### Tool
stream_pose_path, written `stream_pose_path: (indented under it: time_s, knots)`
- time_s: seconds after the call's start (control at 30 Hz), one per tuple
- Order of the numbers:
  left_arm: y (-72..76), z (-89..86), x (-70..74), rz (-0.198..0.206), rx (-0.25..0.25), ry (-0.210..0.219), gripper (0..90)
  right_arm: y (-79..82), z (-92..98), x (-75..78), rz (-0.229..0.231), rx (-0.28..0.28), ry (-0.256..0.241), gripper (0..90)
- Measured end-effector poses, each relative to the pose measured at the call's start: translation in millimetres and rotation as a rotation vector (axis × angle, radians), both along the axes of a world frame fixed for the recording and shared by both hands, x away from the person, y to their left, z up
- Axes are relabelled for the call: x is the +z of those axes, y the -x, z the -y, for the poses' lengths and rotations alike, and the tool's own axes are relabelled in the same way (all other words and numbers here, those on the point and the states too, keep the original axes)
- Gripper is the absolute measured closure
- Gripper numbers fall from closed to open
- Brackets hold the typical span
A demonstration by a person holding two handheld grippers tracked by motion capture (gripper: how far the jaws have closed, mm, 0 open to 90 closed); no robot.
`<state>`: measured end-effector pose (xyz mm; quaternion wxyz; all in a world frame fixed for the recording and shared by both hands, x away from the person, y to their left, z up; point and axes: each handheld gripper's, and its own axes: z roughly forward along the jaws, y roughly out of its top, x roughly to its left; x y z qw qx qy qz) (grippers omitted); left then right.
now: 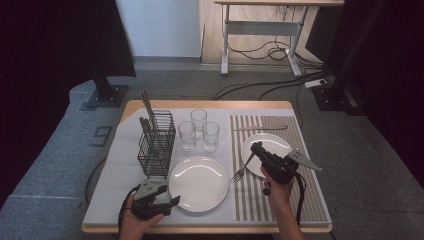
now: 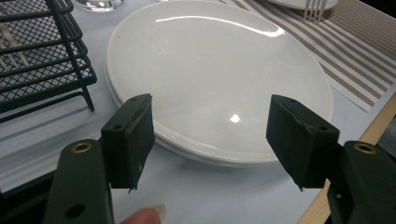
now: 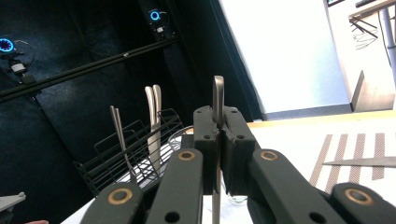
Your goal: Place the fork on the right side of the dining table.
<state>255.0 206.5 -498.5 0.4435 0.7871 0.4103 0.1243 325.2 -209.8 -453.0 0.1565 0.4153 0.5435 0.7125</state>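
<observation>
A: Nearest the desk's (image 1: 125,220) front edge, what is the left hand (image 1: 136,222) doing?

B: It comes in from the bottom with the left hand-held gripper (image 1: 167,202) held low, aimed to the person's right at the large white plate (image 1: 198,183). In the left gripper view the jaws stand wide apart with nothing between them, facing that plate's near rim (image 2: 210,156). A fingertip (image 2: 144,215) shows at the bottom edge.

A: And the right hand (image 1: 276,187)?

B: Its forearm reaches forward over the striped placemat (image 1: 310,200), and the right hand-held gripper (image 1: 256,147) points away and to the left. Its jaws are pressed together on the handle of a fork (image 1: 241,169). The fork hangs tines down, its tines over the placemat beside the large plate, its handle crossing the edge of the smaller plate (image 1: 272,142). In the right gripper view the handle end (image 3: 218,95) stands up above the pinched jaws.

A: What lies farther off?

B: A black wire basket (image 1: 156,145) with cutlery upright in it, then three clear glasses (image 1: 199,131) close together. Past the smaller plate, a knife (image 1: 260,128) lies across the placemat.
</observation>
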Motion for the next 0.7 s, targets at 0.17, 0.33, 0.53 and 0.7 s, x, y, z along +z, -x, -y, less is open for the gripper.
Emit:
stream_pose_path:
  time_s: [0.17,0.33,0.53,0.7]
  knots:
    - [0.1,0.1,0.1,0.0,-0.001,-0.001,32.3,1.9,4.7,-2.2,-0.003,-0.013,-0.003,85.5]
    - [0.5,-0.3,0.6,0.001,-0.001,-0.001,32.2,4.1,8.0,-2.6,-0.005,-0.023,-0.01,85.5]
    - [0.2,0.2,0.2,-0.004,-0.003,-0.003,32.2,7.3,13.1,-3.6,-0.008,-0.035,-0.016,85.6]
    - [0.3,0.4,0.2,-0.004,-0.006,-0.005,32.2,11.2,18.8,-3.9,-0.007,-0.048,-0.026,85.5]
